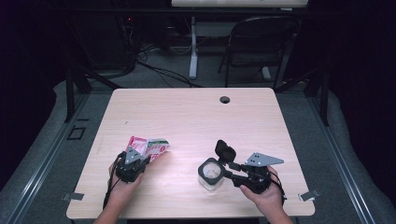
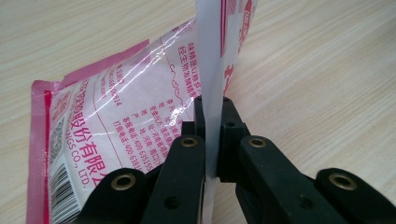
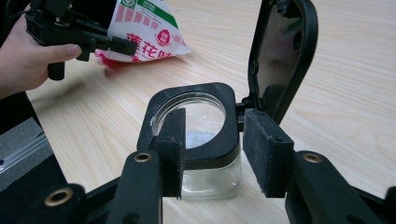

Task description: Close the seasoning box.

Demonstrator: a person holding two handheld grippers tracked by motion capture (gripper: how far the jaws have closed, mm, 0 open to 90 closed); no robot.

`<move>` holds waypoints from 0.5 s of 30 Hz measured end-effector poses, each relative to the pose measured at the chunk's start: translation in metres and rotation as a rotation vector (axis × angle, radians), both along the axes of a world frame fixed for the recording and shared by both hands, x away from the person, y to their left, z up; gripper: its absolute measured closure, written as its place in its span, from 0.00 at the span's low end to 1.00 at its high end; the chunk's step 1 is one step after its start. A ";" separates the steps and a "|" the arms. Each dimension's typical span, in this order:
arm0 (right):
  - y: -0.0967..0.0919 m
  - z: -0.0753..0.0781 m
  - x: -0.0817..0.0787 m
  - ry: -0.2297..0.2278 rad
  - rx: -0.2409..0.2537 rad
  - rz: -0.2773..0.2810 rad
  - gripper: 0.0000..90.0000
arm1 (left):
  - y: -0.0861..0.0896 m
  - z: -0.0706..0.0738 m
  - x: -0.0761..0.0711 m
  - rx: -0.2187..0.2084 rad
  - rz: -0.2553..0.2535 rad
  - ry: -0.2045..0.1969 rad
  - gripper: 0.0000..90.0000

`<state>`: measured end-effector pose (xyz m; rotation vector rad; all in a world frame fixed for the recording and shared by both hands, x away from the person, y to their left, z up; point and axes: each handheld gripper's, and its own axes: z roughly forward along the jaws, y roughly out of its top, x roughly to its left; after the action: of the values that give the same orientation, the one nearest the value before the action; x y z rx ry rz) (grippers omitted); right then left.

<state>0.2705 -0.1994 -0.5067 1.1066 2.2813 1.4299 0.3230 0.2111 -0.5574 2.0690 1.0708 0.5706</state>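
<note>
We had the left gripper [image 2: 212,140] pinched tight on the white edge strip of the seasoning packet [image 1: 148,147], which lay at the near left of the table [image 1: 187,112]. Our right gripper [image 3: 212,154] clamped the black rim of the glass jar [image 1: 211,175], near right, its lid [image 1: 225,150] already flipped up. Nothing looked poured yet; lifting, tilting and emptying remained, we judged. The far half of the table offered free room; the near edge sat close.

Pink-and-white printed pouch [image 2: 140,116], its flat edge pinched in my left claw [image 2: 212,135], tilted up. Open-lidded glass jar [image 3: 205,154] upright between my right claw's [image 3: 219,154] pads.
</note>
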 end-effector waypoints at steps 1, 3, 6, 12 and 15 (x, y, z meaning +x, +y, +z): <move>0.000 0.000 0.000 0.000 0.001 -0.002 0.67 | 0.001 0.001 0.000 -0.001 0.001 -0.003 1.00; -0.001 0.000 0.000 0.000 0.002 -0.005 0.67 | 0.003 0.004 -0.001 -0.008 0.003 -0.007 1.00; -0.001 0.000 0.000 -0.001 0.003 -0.006 0.67 | 0.006 0.008 -0.002 -0.009 0.008 -0.017 1.00; -0.001 -0.001 0.000 0.000 0.003 -0.006 0.67 | 0.008 0.014 -0.002 0.003 0.004 -0.030 1.00; -0.001 -0.001 0.000 -0.003 0.004 -0.010 0.67 | 0.009 0.016 -0.002 0.009 -0.003 -0.032 1.00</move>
<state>0.2708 -0.1999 -0.5075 1.1145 2.2689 1.4315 0.3214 0.2206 -0.5410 2.0619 1.0480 0.6062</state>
